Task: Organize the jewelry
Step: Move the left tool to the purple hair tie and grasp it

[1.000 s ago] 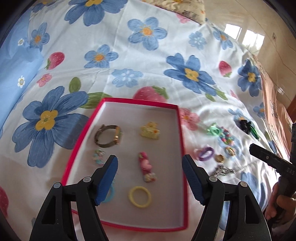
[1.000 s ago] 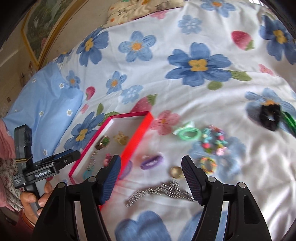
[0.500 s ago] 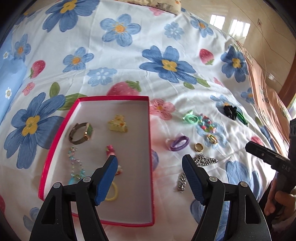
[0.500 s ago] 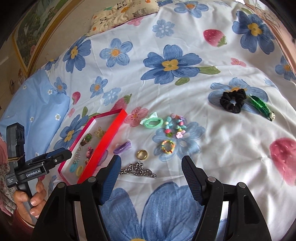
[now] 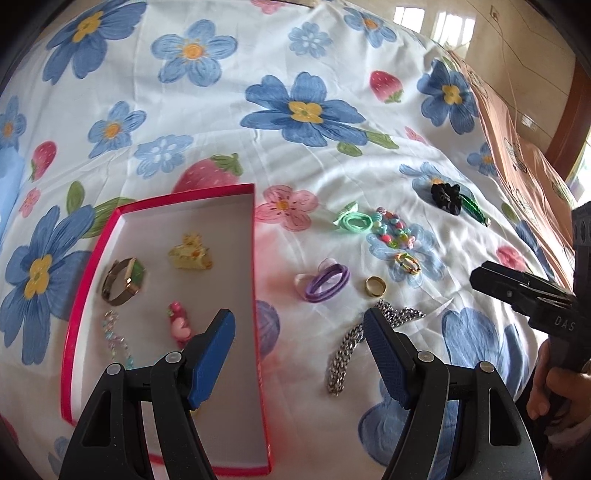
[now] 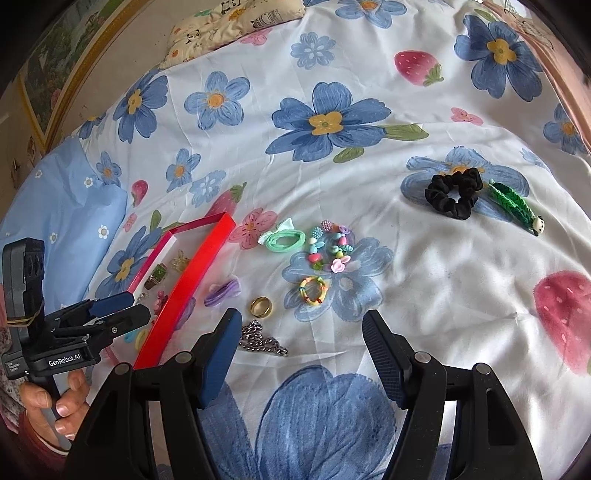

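A red-rimmed box (image 5: pixel 255 280) (image 6: pixel 192 280) lies on the flowered bedspread and holds a watch (image 5: pixel 122 282), a yellow clip (image 5: pixel 190 254), a pink clip (image 5: pixel 179 325) and a bead chain (image 5: pixel 118 341). Loose on the sheet to its right lie a silver chain (image 5: pixel 351 347) (image 6: pixel 262 341), a gold ring (image 5: pixel 375 285) (image 6: pixel 261 306), a purple band (image 5: pixel 327 282) (image 6: pixel 223 288), a mint band (image 6: pixel 286 240), a bead bracelet (image 6: pixel 328 247) and a small multicoloured band (image 6: pixel 313 290). My left gripper (image 5: pixel 299 341) hangs open over the box's right rim. My right gripper (image 6: pixel 297 338) is open with nothing in it, just short of the silver chain.
Further right lie a black scrunchie (image 6: pixel 452 194) and a green braided clip (image 6: pixel 515 205). A blue pillow (image 6: pixel 55 218) sits at the left, a patterned pillow (image 6: pixel 236 18) at the far end. A hand (image 6: pixel 55 402) holds the left gripper's grip.
Both views have slid right across the bed: the box has shifted to the left and the loose jewelry has come nearer. Both grippers stay equally wide.
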{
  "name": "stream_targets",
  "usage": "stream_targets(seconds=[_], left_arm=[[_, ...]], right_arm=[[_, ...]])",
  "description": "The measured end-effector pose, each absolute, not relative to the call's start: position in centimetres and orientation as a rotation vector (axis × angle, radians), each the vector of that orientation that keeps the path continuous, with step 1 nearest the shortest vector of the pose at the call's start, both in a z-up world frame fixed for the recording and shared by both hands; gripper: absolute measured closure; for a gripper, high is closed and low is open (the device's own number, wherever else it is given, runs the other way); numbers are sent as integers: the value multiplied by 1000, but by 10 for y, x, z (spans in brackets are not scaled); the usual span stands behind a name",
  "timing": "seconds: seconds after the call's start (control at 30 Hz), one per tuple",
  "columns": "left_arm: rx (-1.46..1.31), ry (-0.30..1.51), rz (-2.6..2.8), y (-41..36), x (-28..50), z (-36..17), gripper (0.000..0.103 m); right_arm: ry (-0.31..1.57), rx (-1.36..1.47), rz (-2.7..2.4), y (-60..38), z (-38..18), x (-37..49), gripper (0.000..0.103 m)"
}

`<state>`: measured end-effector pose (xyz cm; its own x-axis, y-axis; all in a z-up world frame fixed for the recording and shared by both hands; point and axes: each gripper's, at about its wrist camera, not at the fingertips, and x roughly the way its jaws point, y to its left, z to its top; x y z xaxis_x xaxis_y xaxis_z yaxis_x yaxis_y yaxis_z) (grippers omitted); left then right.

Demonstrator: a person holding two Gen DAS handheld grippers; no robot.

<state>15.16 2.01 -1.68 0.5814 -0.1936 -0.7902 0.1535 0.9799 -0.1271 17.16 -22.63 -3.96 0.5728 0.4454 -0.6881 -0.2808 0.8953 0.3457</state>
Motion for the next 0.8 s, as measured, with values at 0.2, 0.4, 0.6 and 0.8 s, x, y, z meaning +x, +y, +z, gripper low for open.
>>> stream_targets(seconds=[0.2,0.4,0.6,0.8], left_arm=[[-18,952,-230,5,178,-27,33],[-16,984,-262,-10,208,-41,33],[49,1046,-257,-29,237,-63,42],[94,1106,-246,-44,252,-87,75]], right_arm=[[870,178,427,-223,-45,192,34],[895,161,424,-218,-56,223,36],[919,141,412,-213,-67,257,47],[974,69,401,-198,-86,279,59]])
